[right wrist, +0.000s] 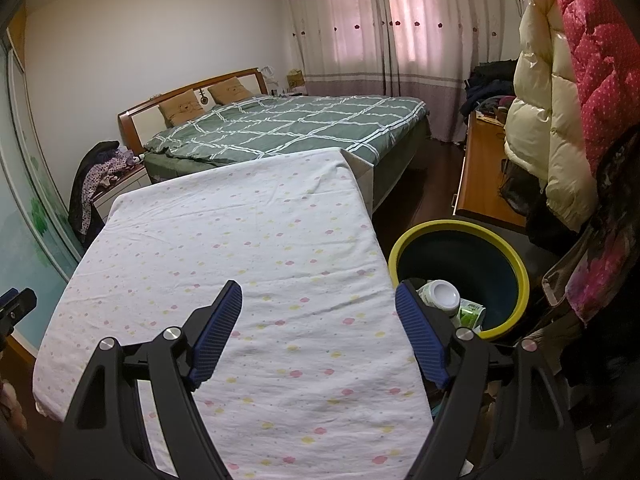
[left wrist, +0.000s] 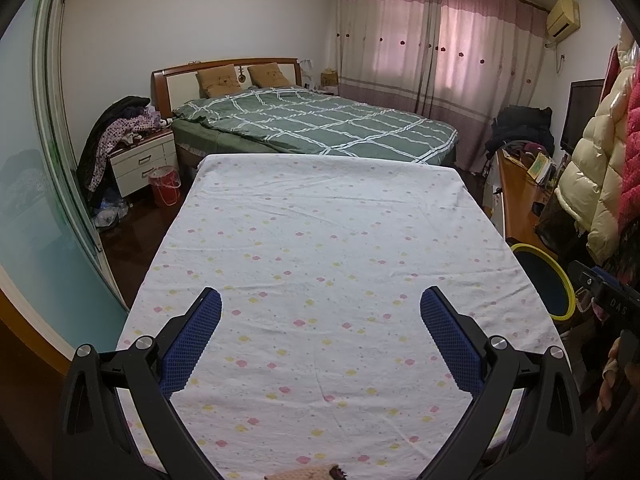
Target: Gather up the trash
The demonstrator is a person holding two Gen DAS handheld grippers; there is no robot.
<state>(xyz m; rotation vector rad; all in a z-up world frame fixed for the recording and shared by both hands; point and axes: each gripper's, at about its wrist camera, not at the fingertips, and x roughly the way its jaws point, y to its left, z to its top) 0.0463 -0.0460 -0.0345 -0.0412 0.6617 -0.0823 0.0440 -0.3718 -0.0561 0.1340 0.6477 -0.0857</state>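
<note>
A table under a white flowered cloth (left wrist: 320, 240) (right wrist: 248, 240) fills both views, with no loose trash showing on it. My left gripper (left wrist: 320, 300) hovers open over the near half, nothing between its blue pads. My right gripper (right wrist: 318, 292) is open too, over the cloth's right edge. Beside that edge stands a dark bin with a yellow rim (right wrist: 516, 264) (left wrist: 570, 292). Inside it lie a white-capped container (right wrist: 440, 294) and a green-and-white wrapper (right wrist: 470, 314). The other gripper's black body (left wrist: 612, 304) shows at the far right of the left wrist view.
A bed with a green checked quilt (left wrist: 320, 124) stands beyond the table. A nightstand piled with clothes (left wrist: 136, 152) and a red bucket (left wrist: 164, 186) are at the left. A wooden desk (right wrist: 480, 168) and hanging puffy coats (right wrist: 560, 112) crowd the right side.
</note>
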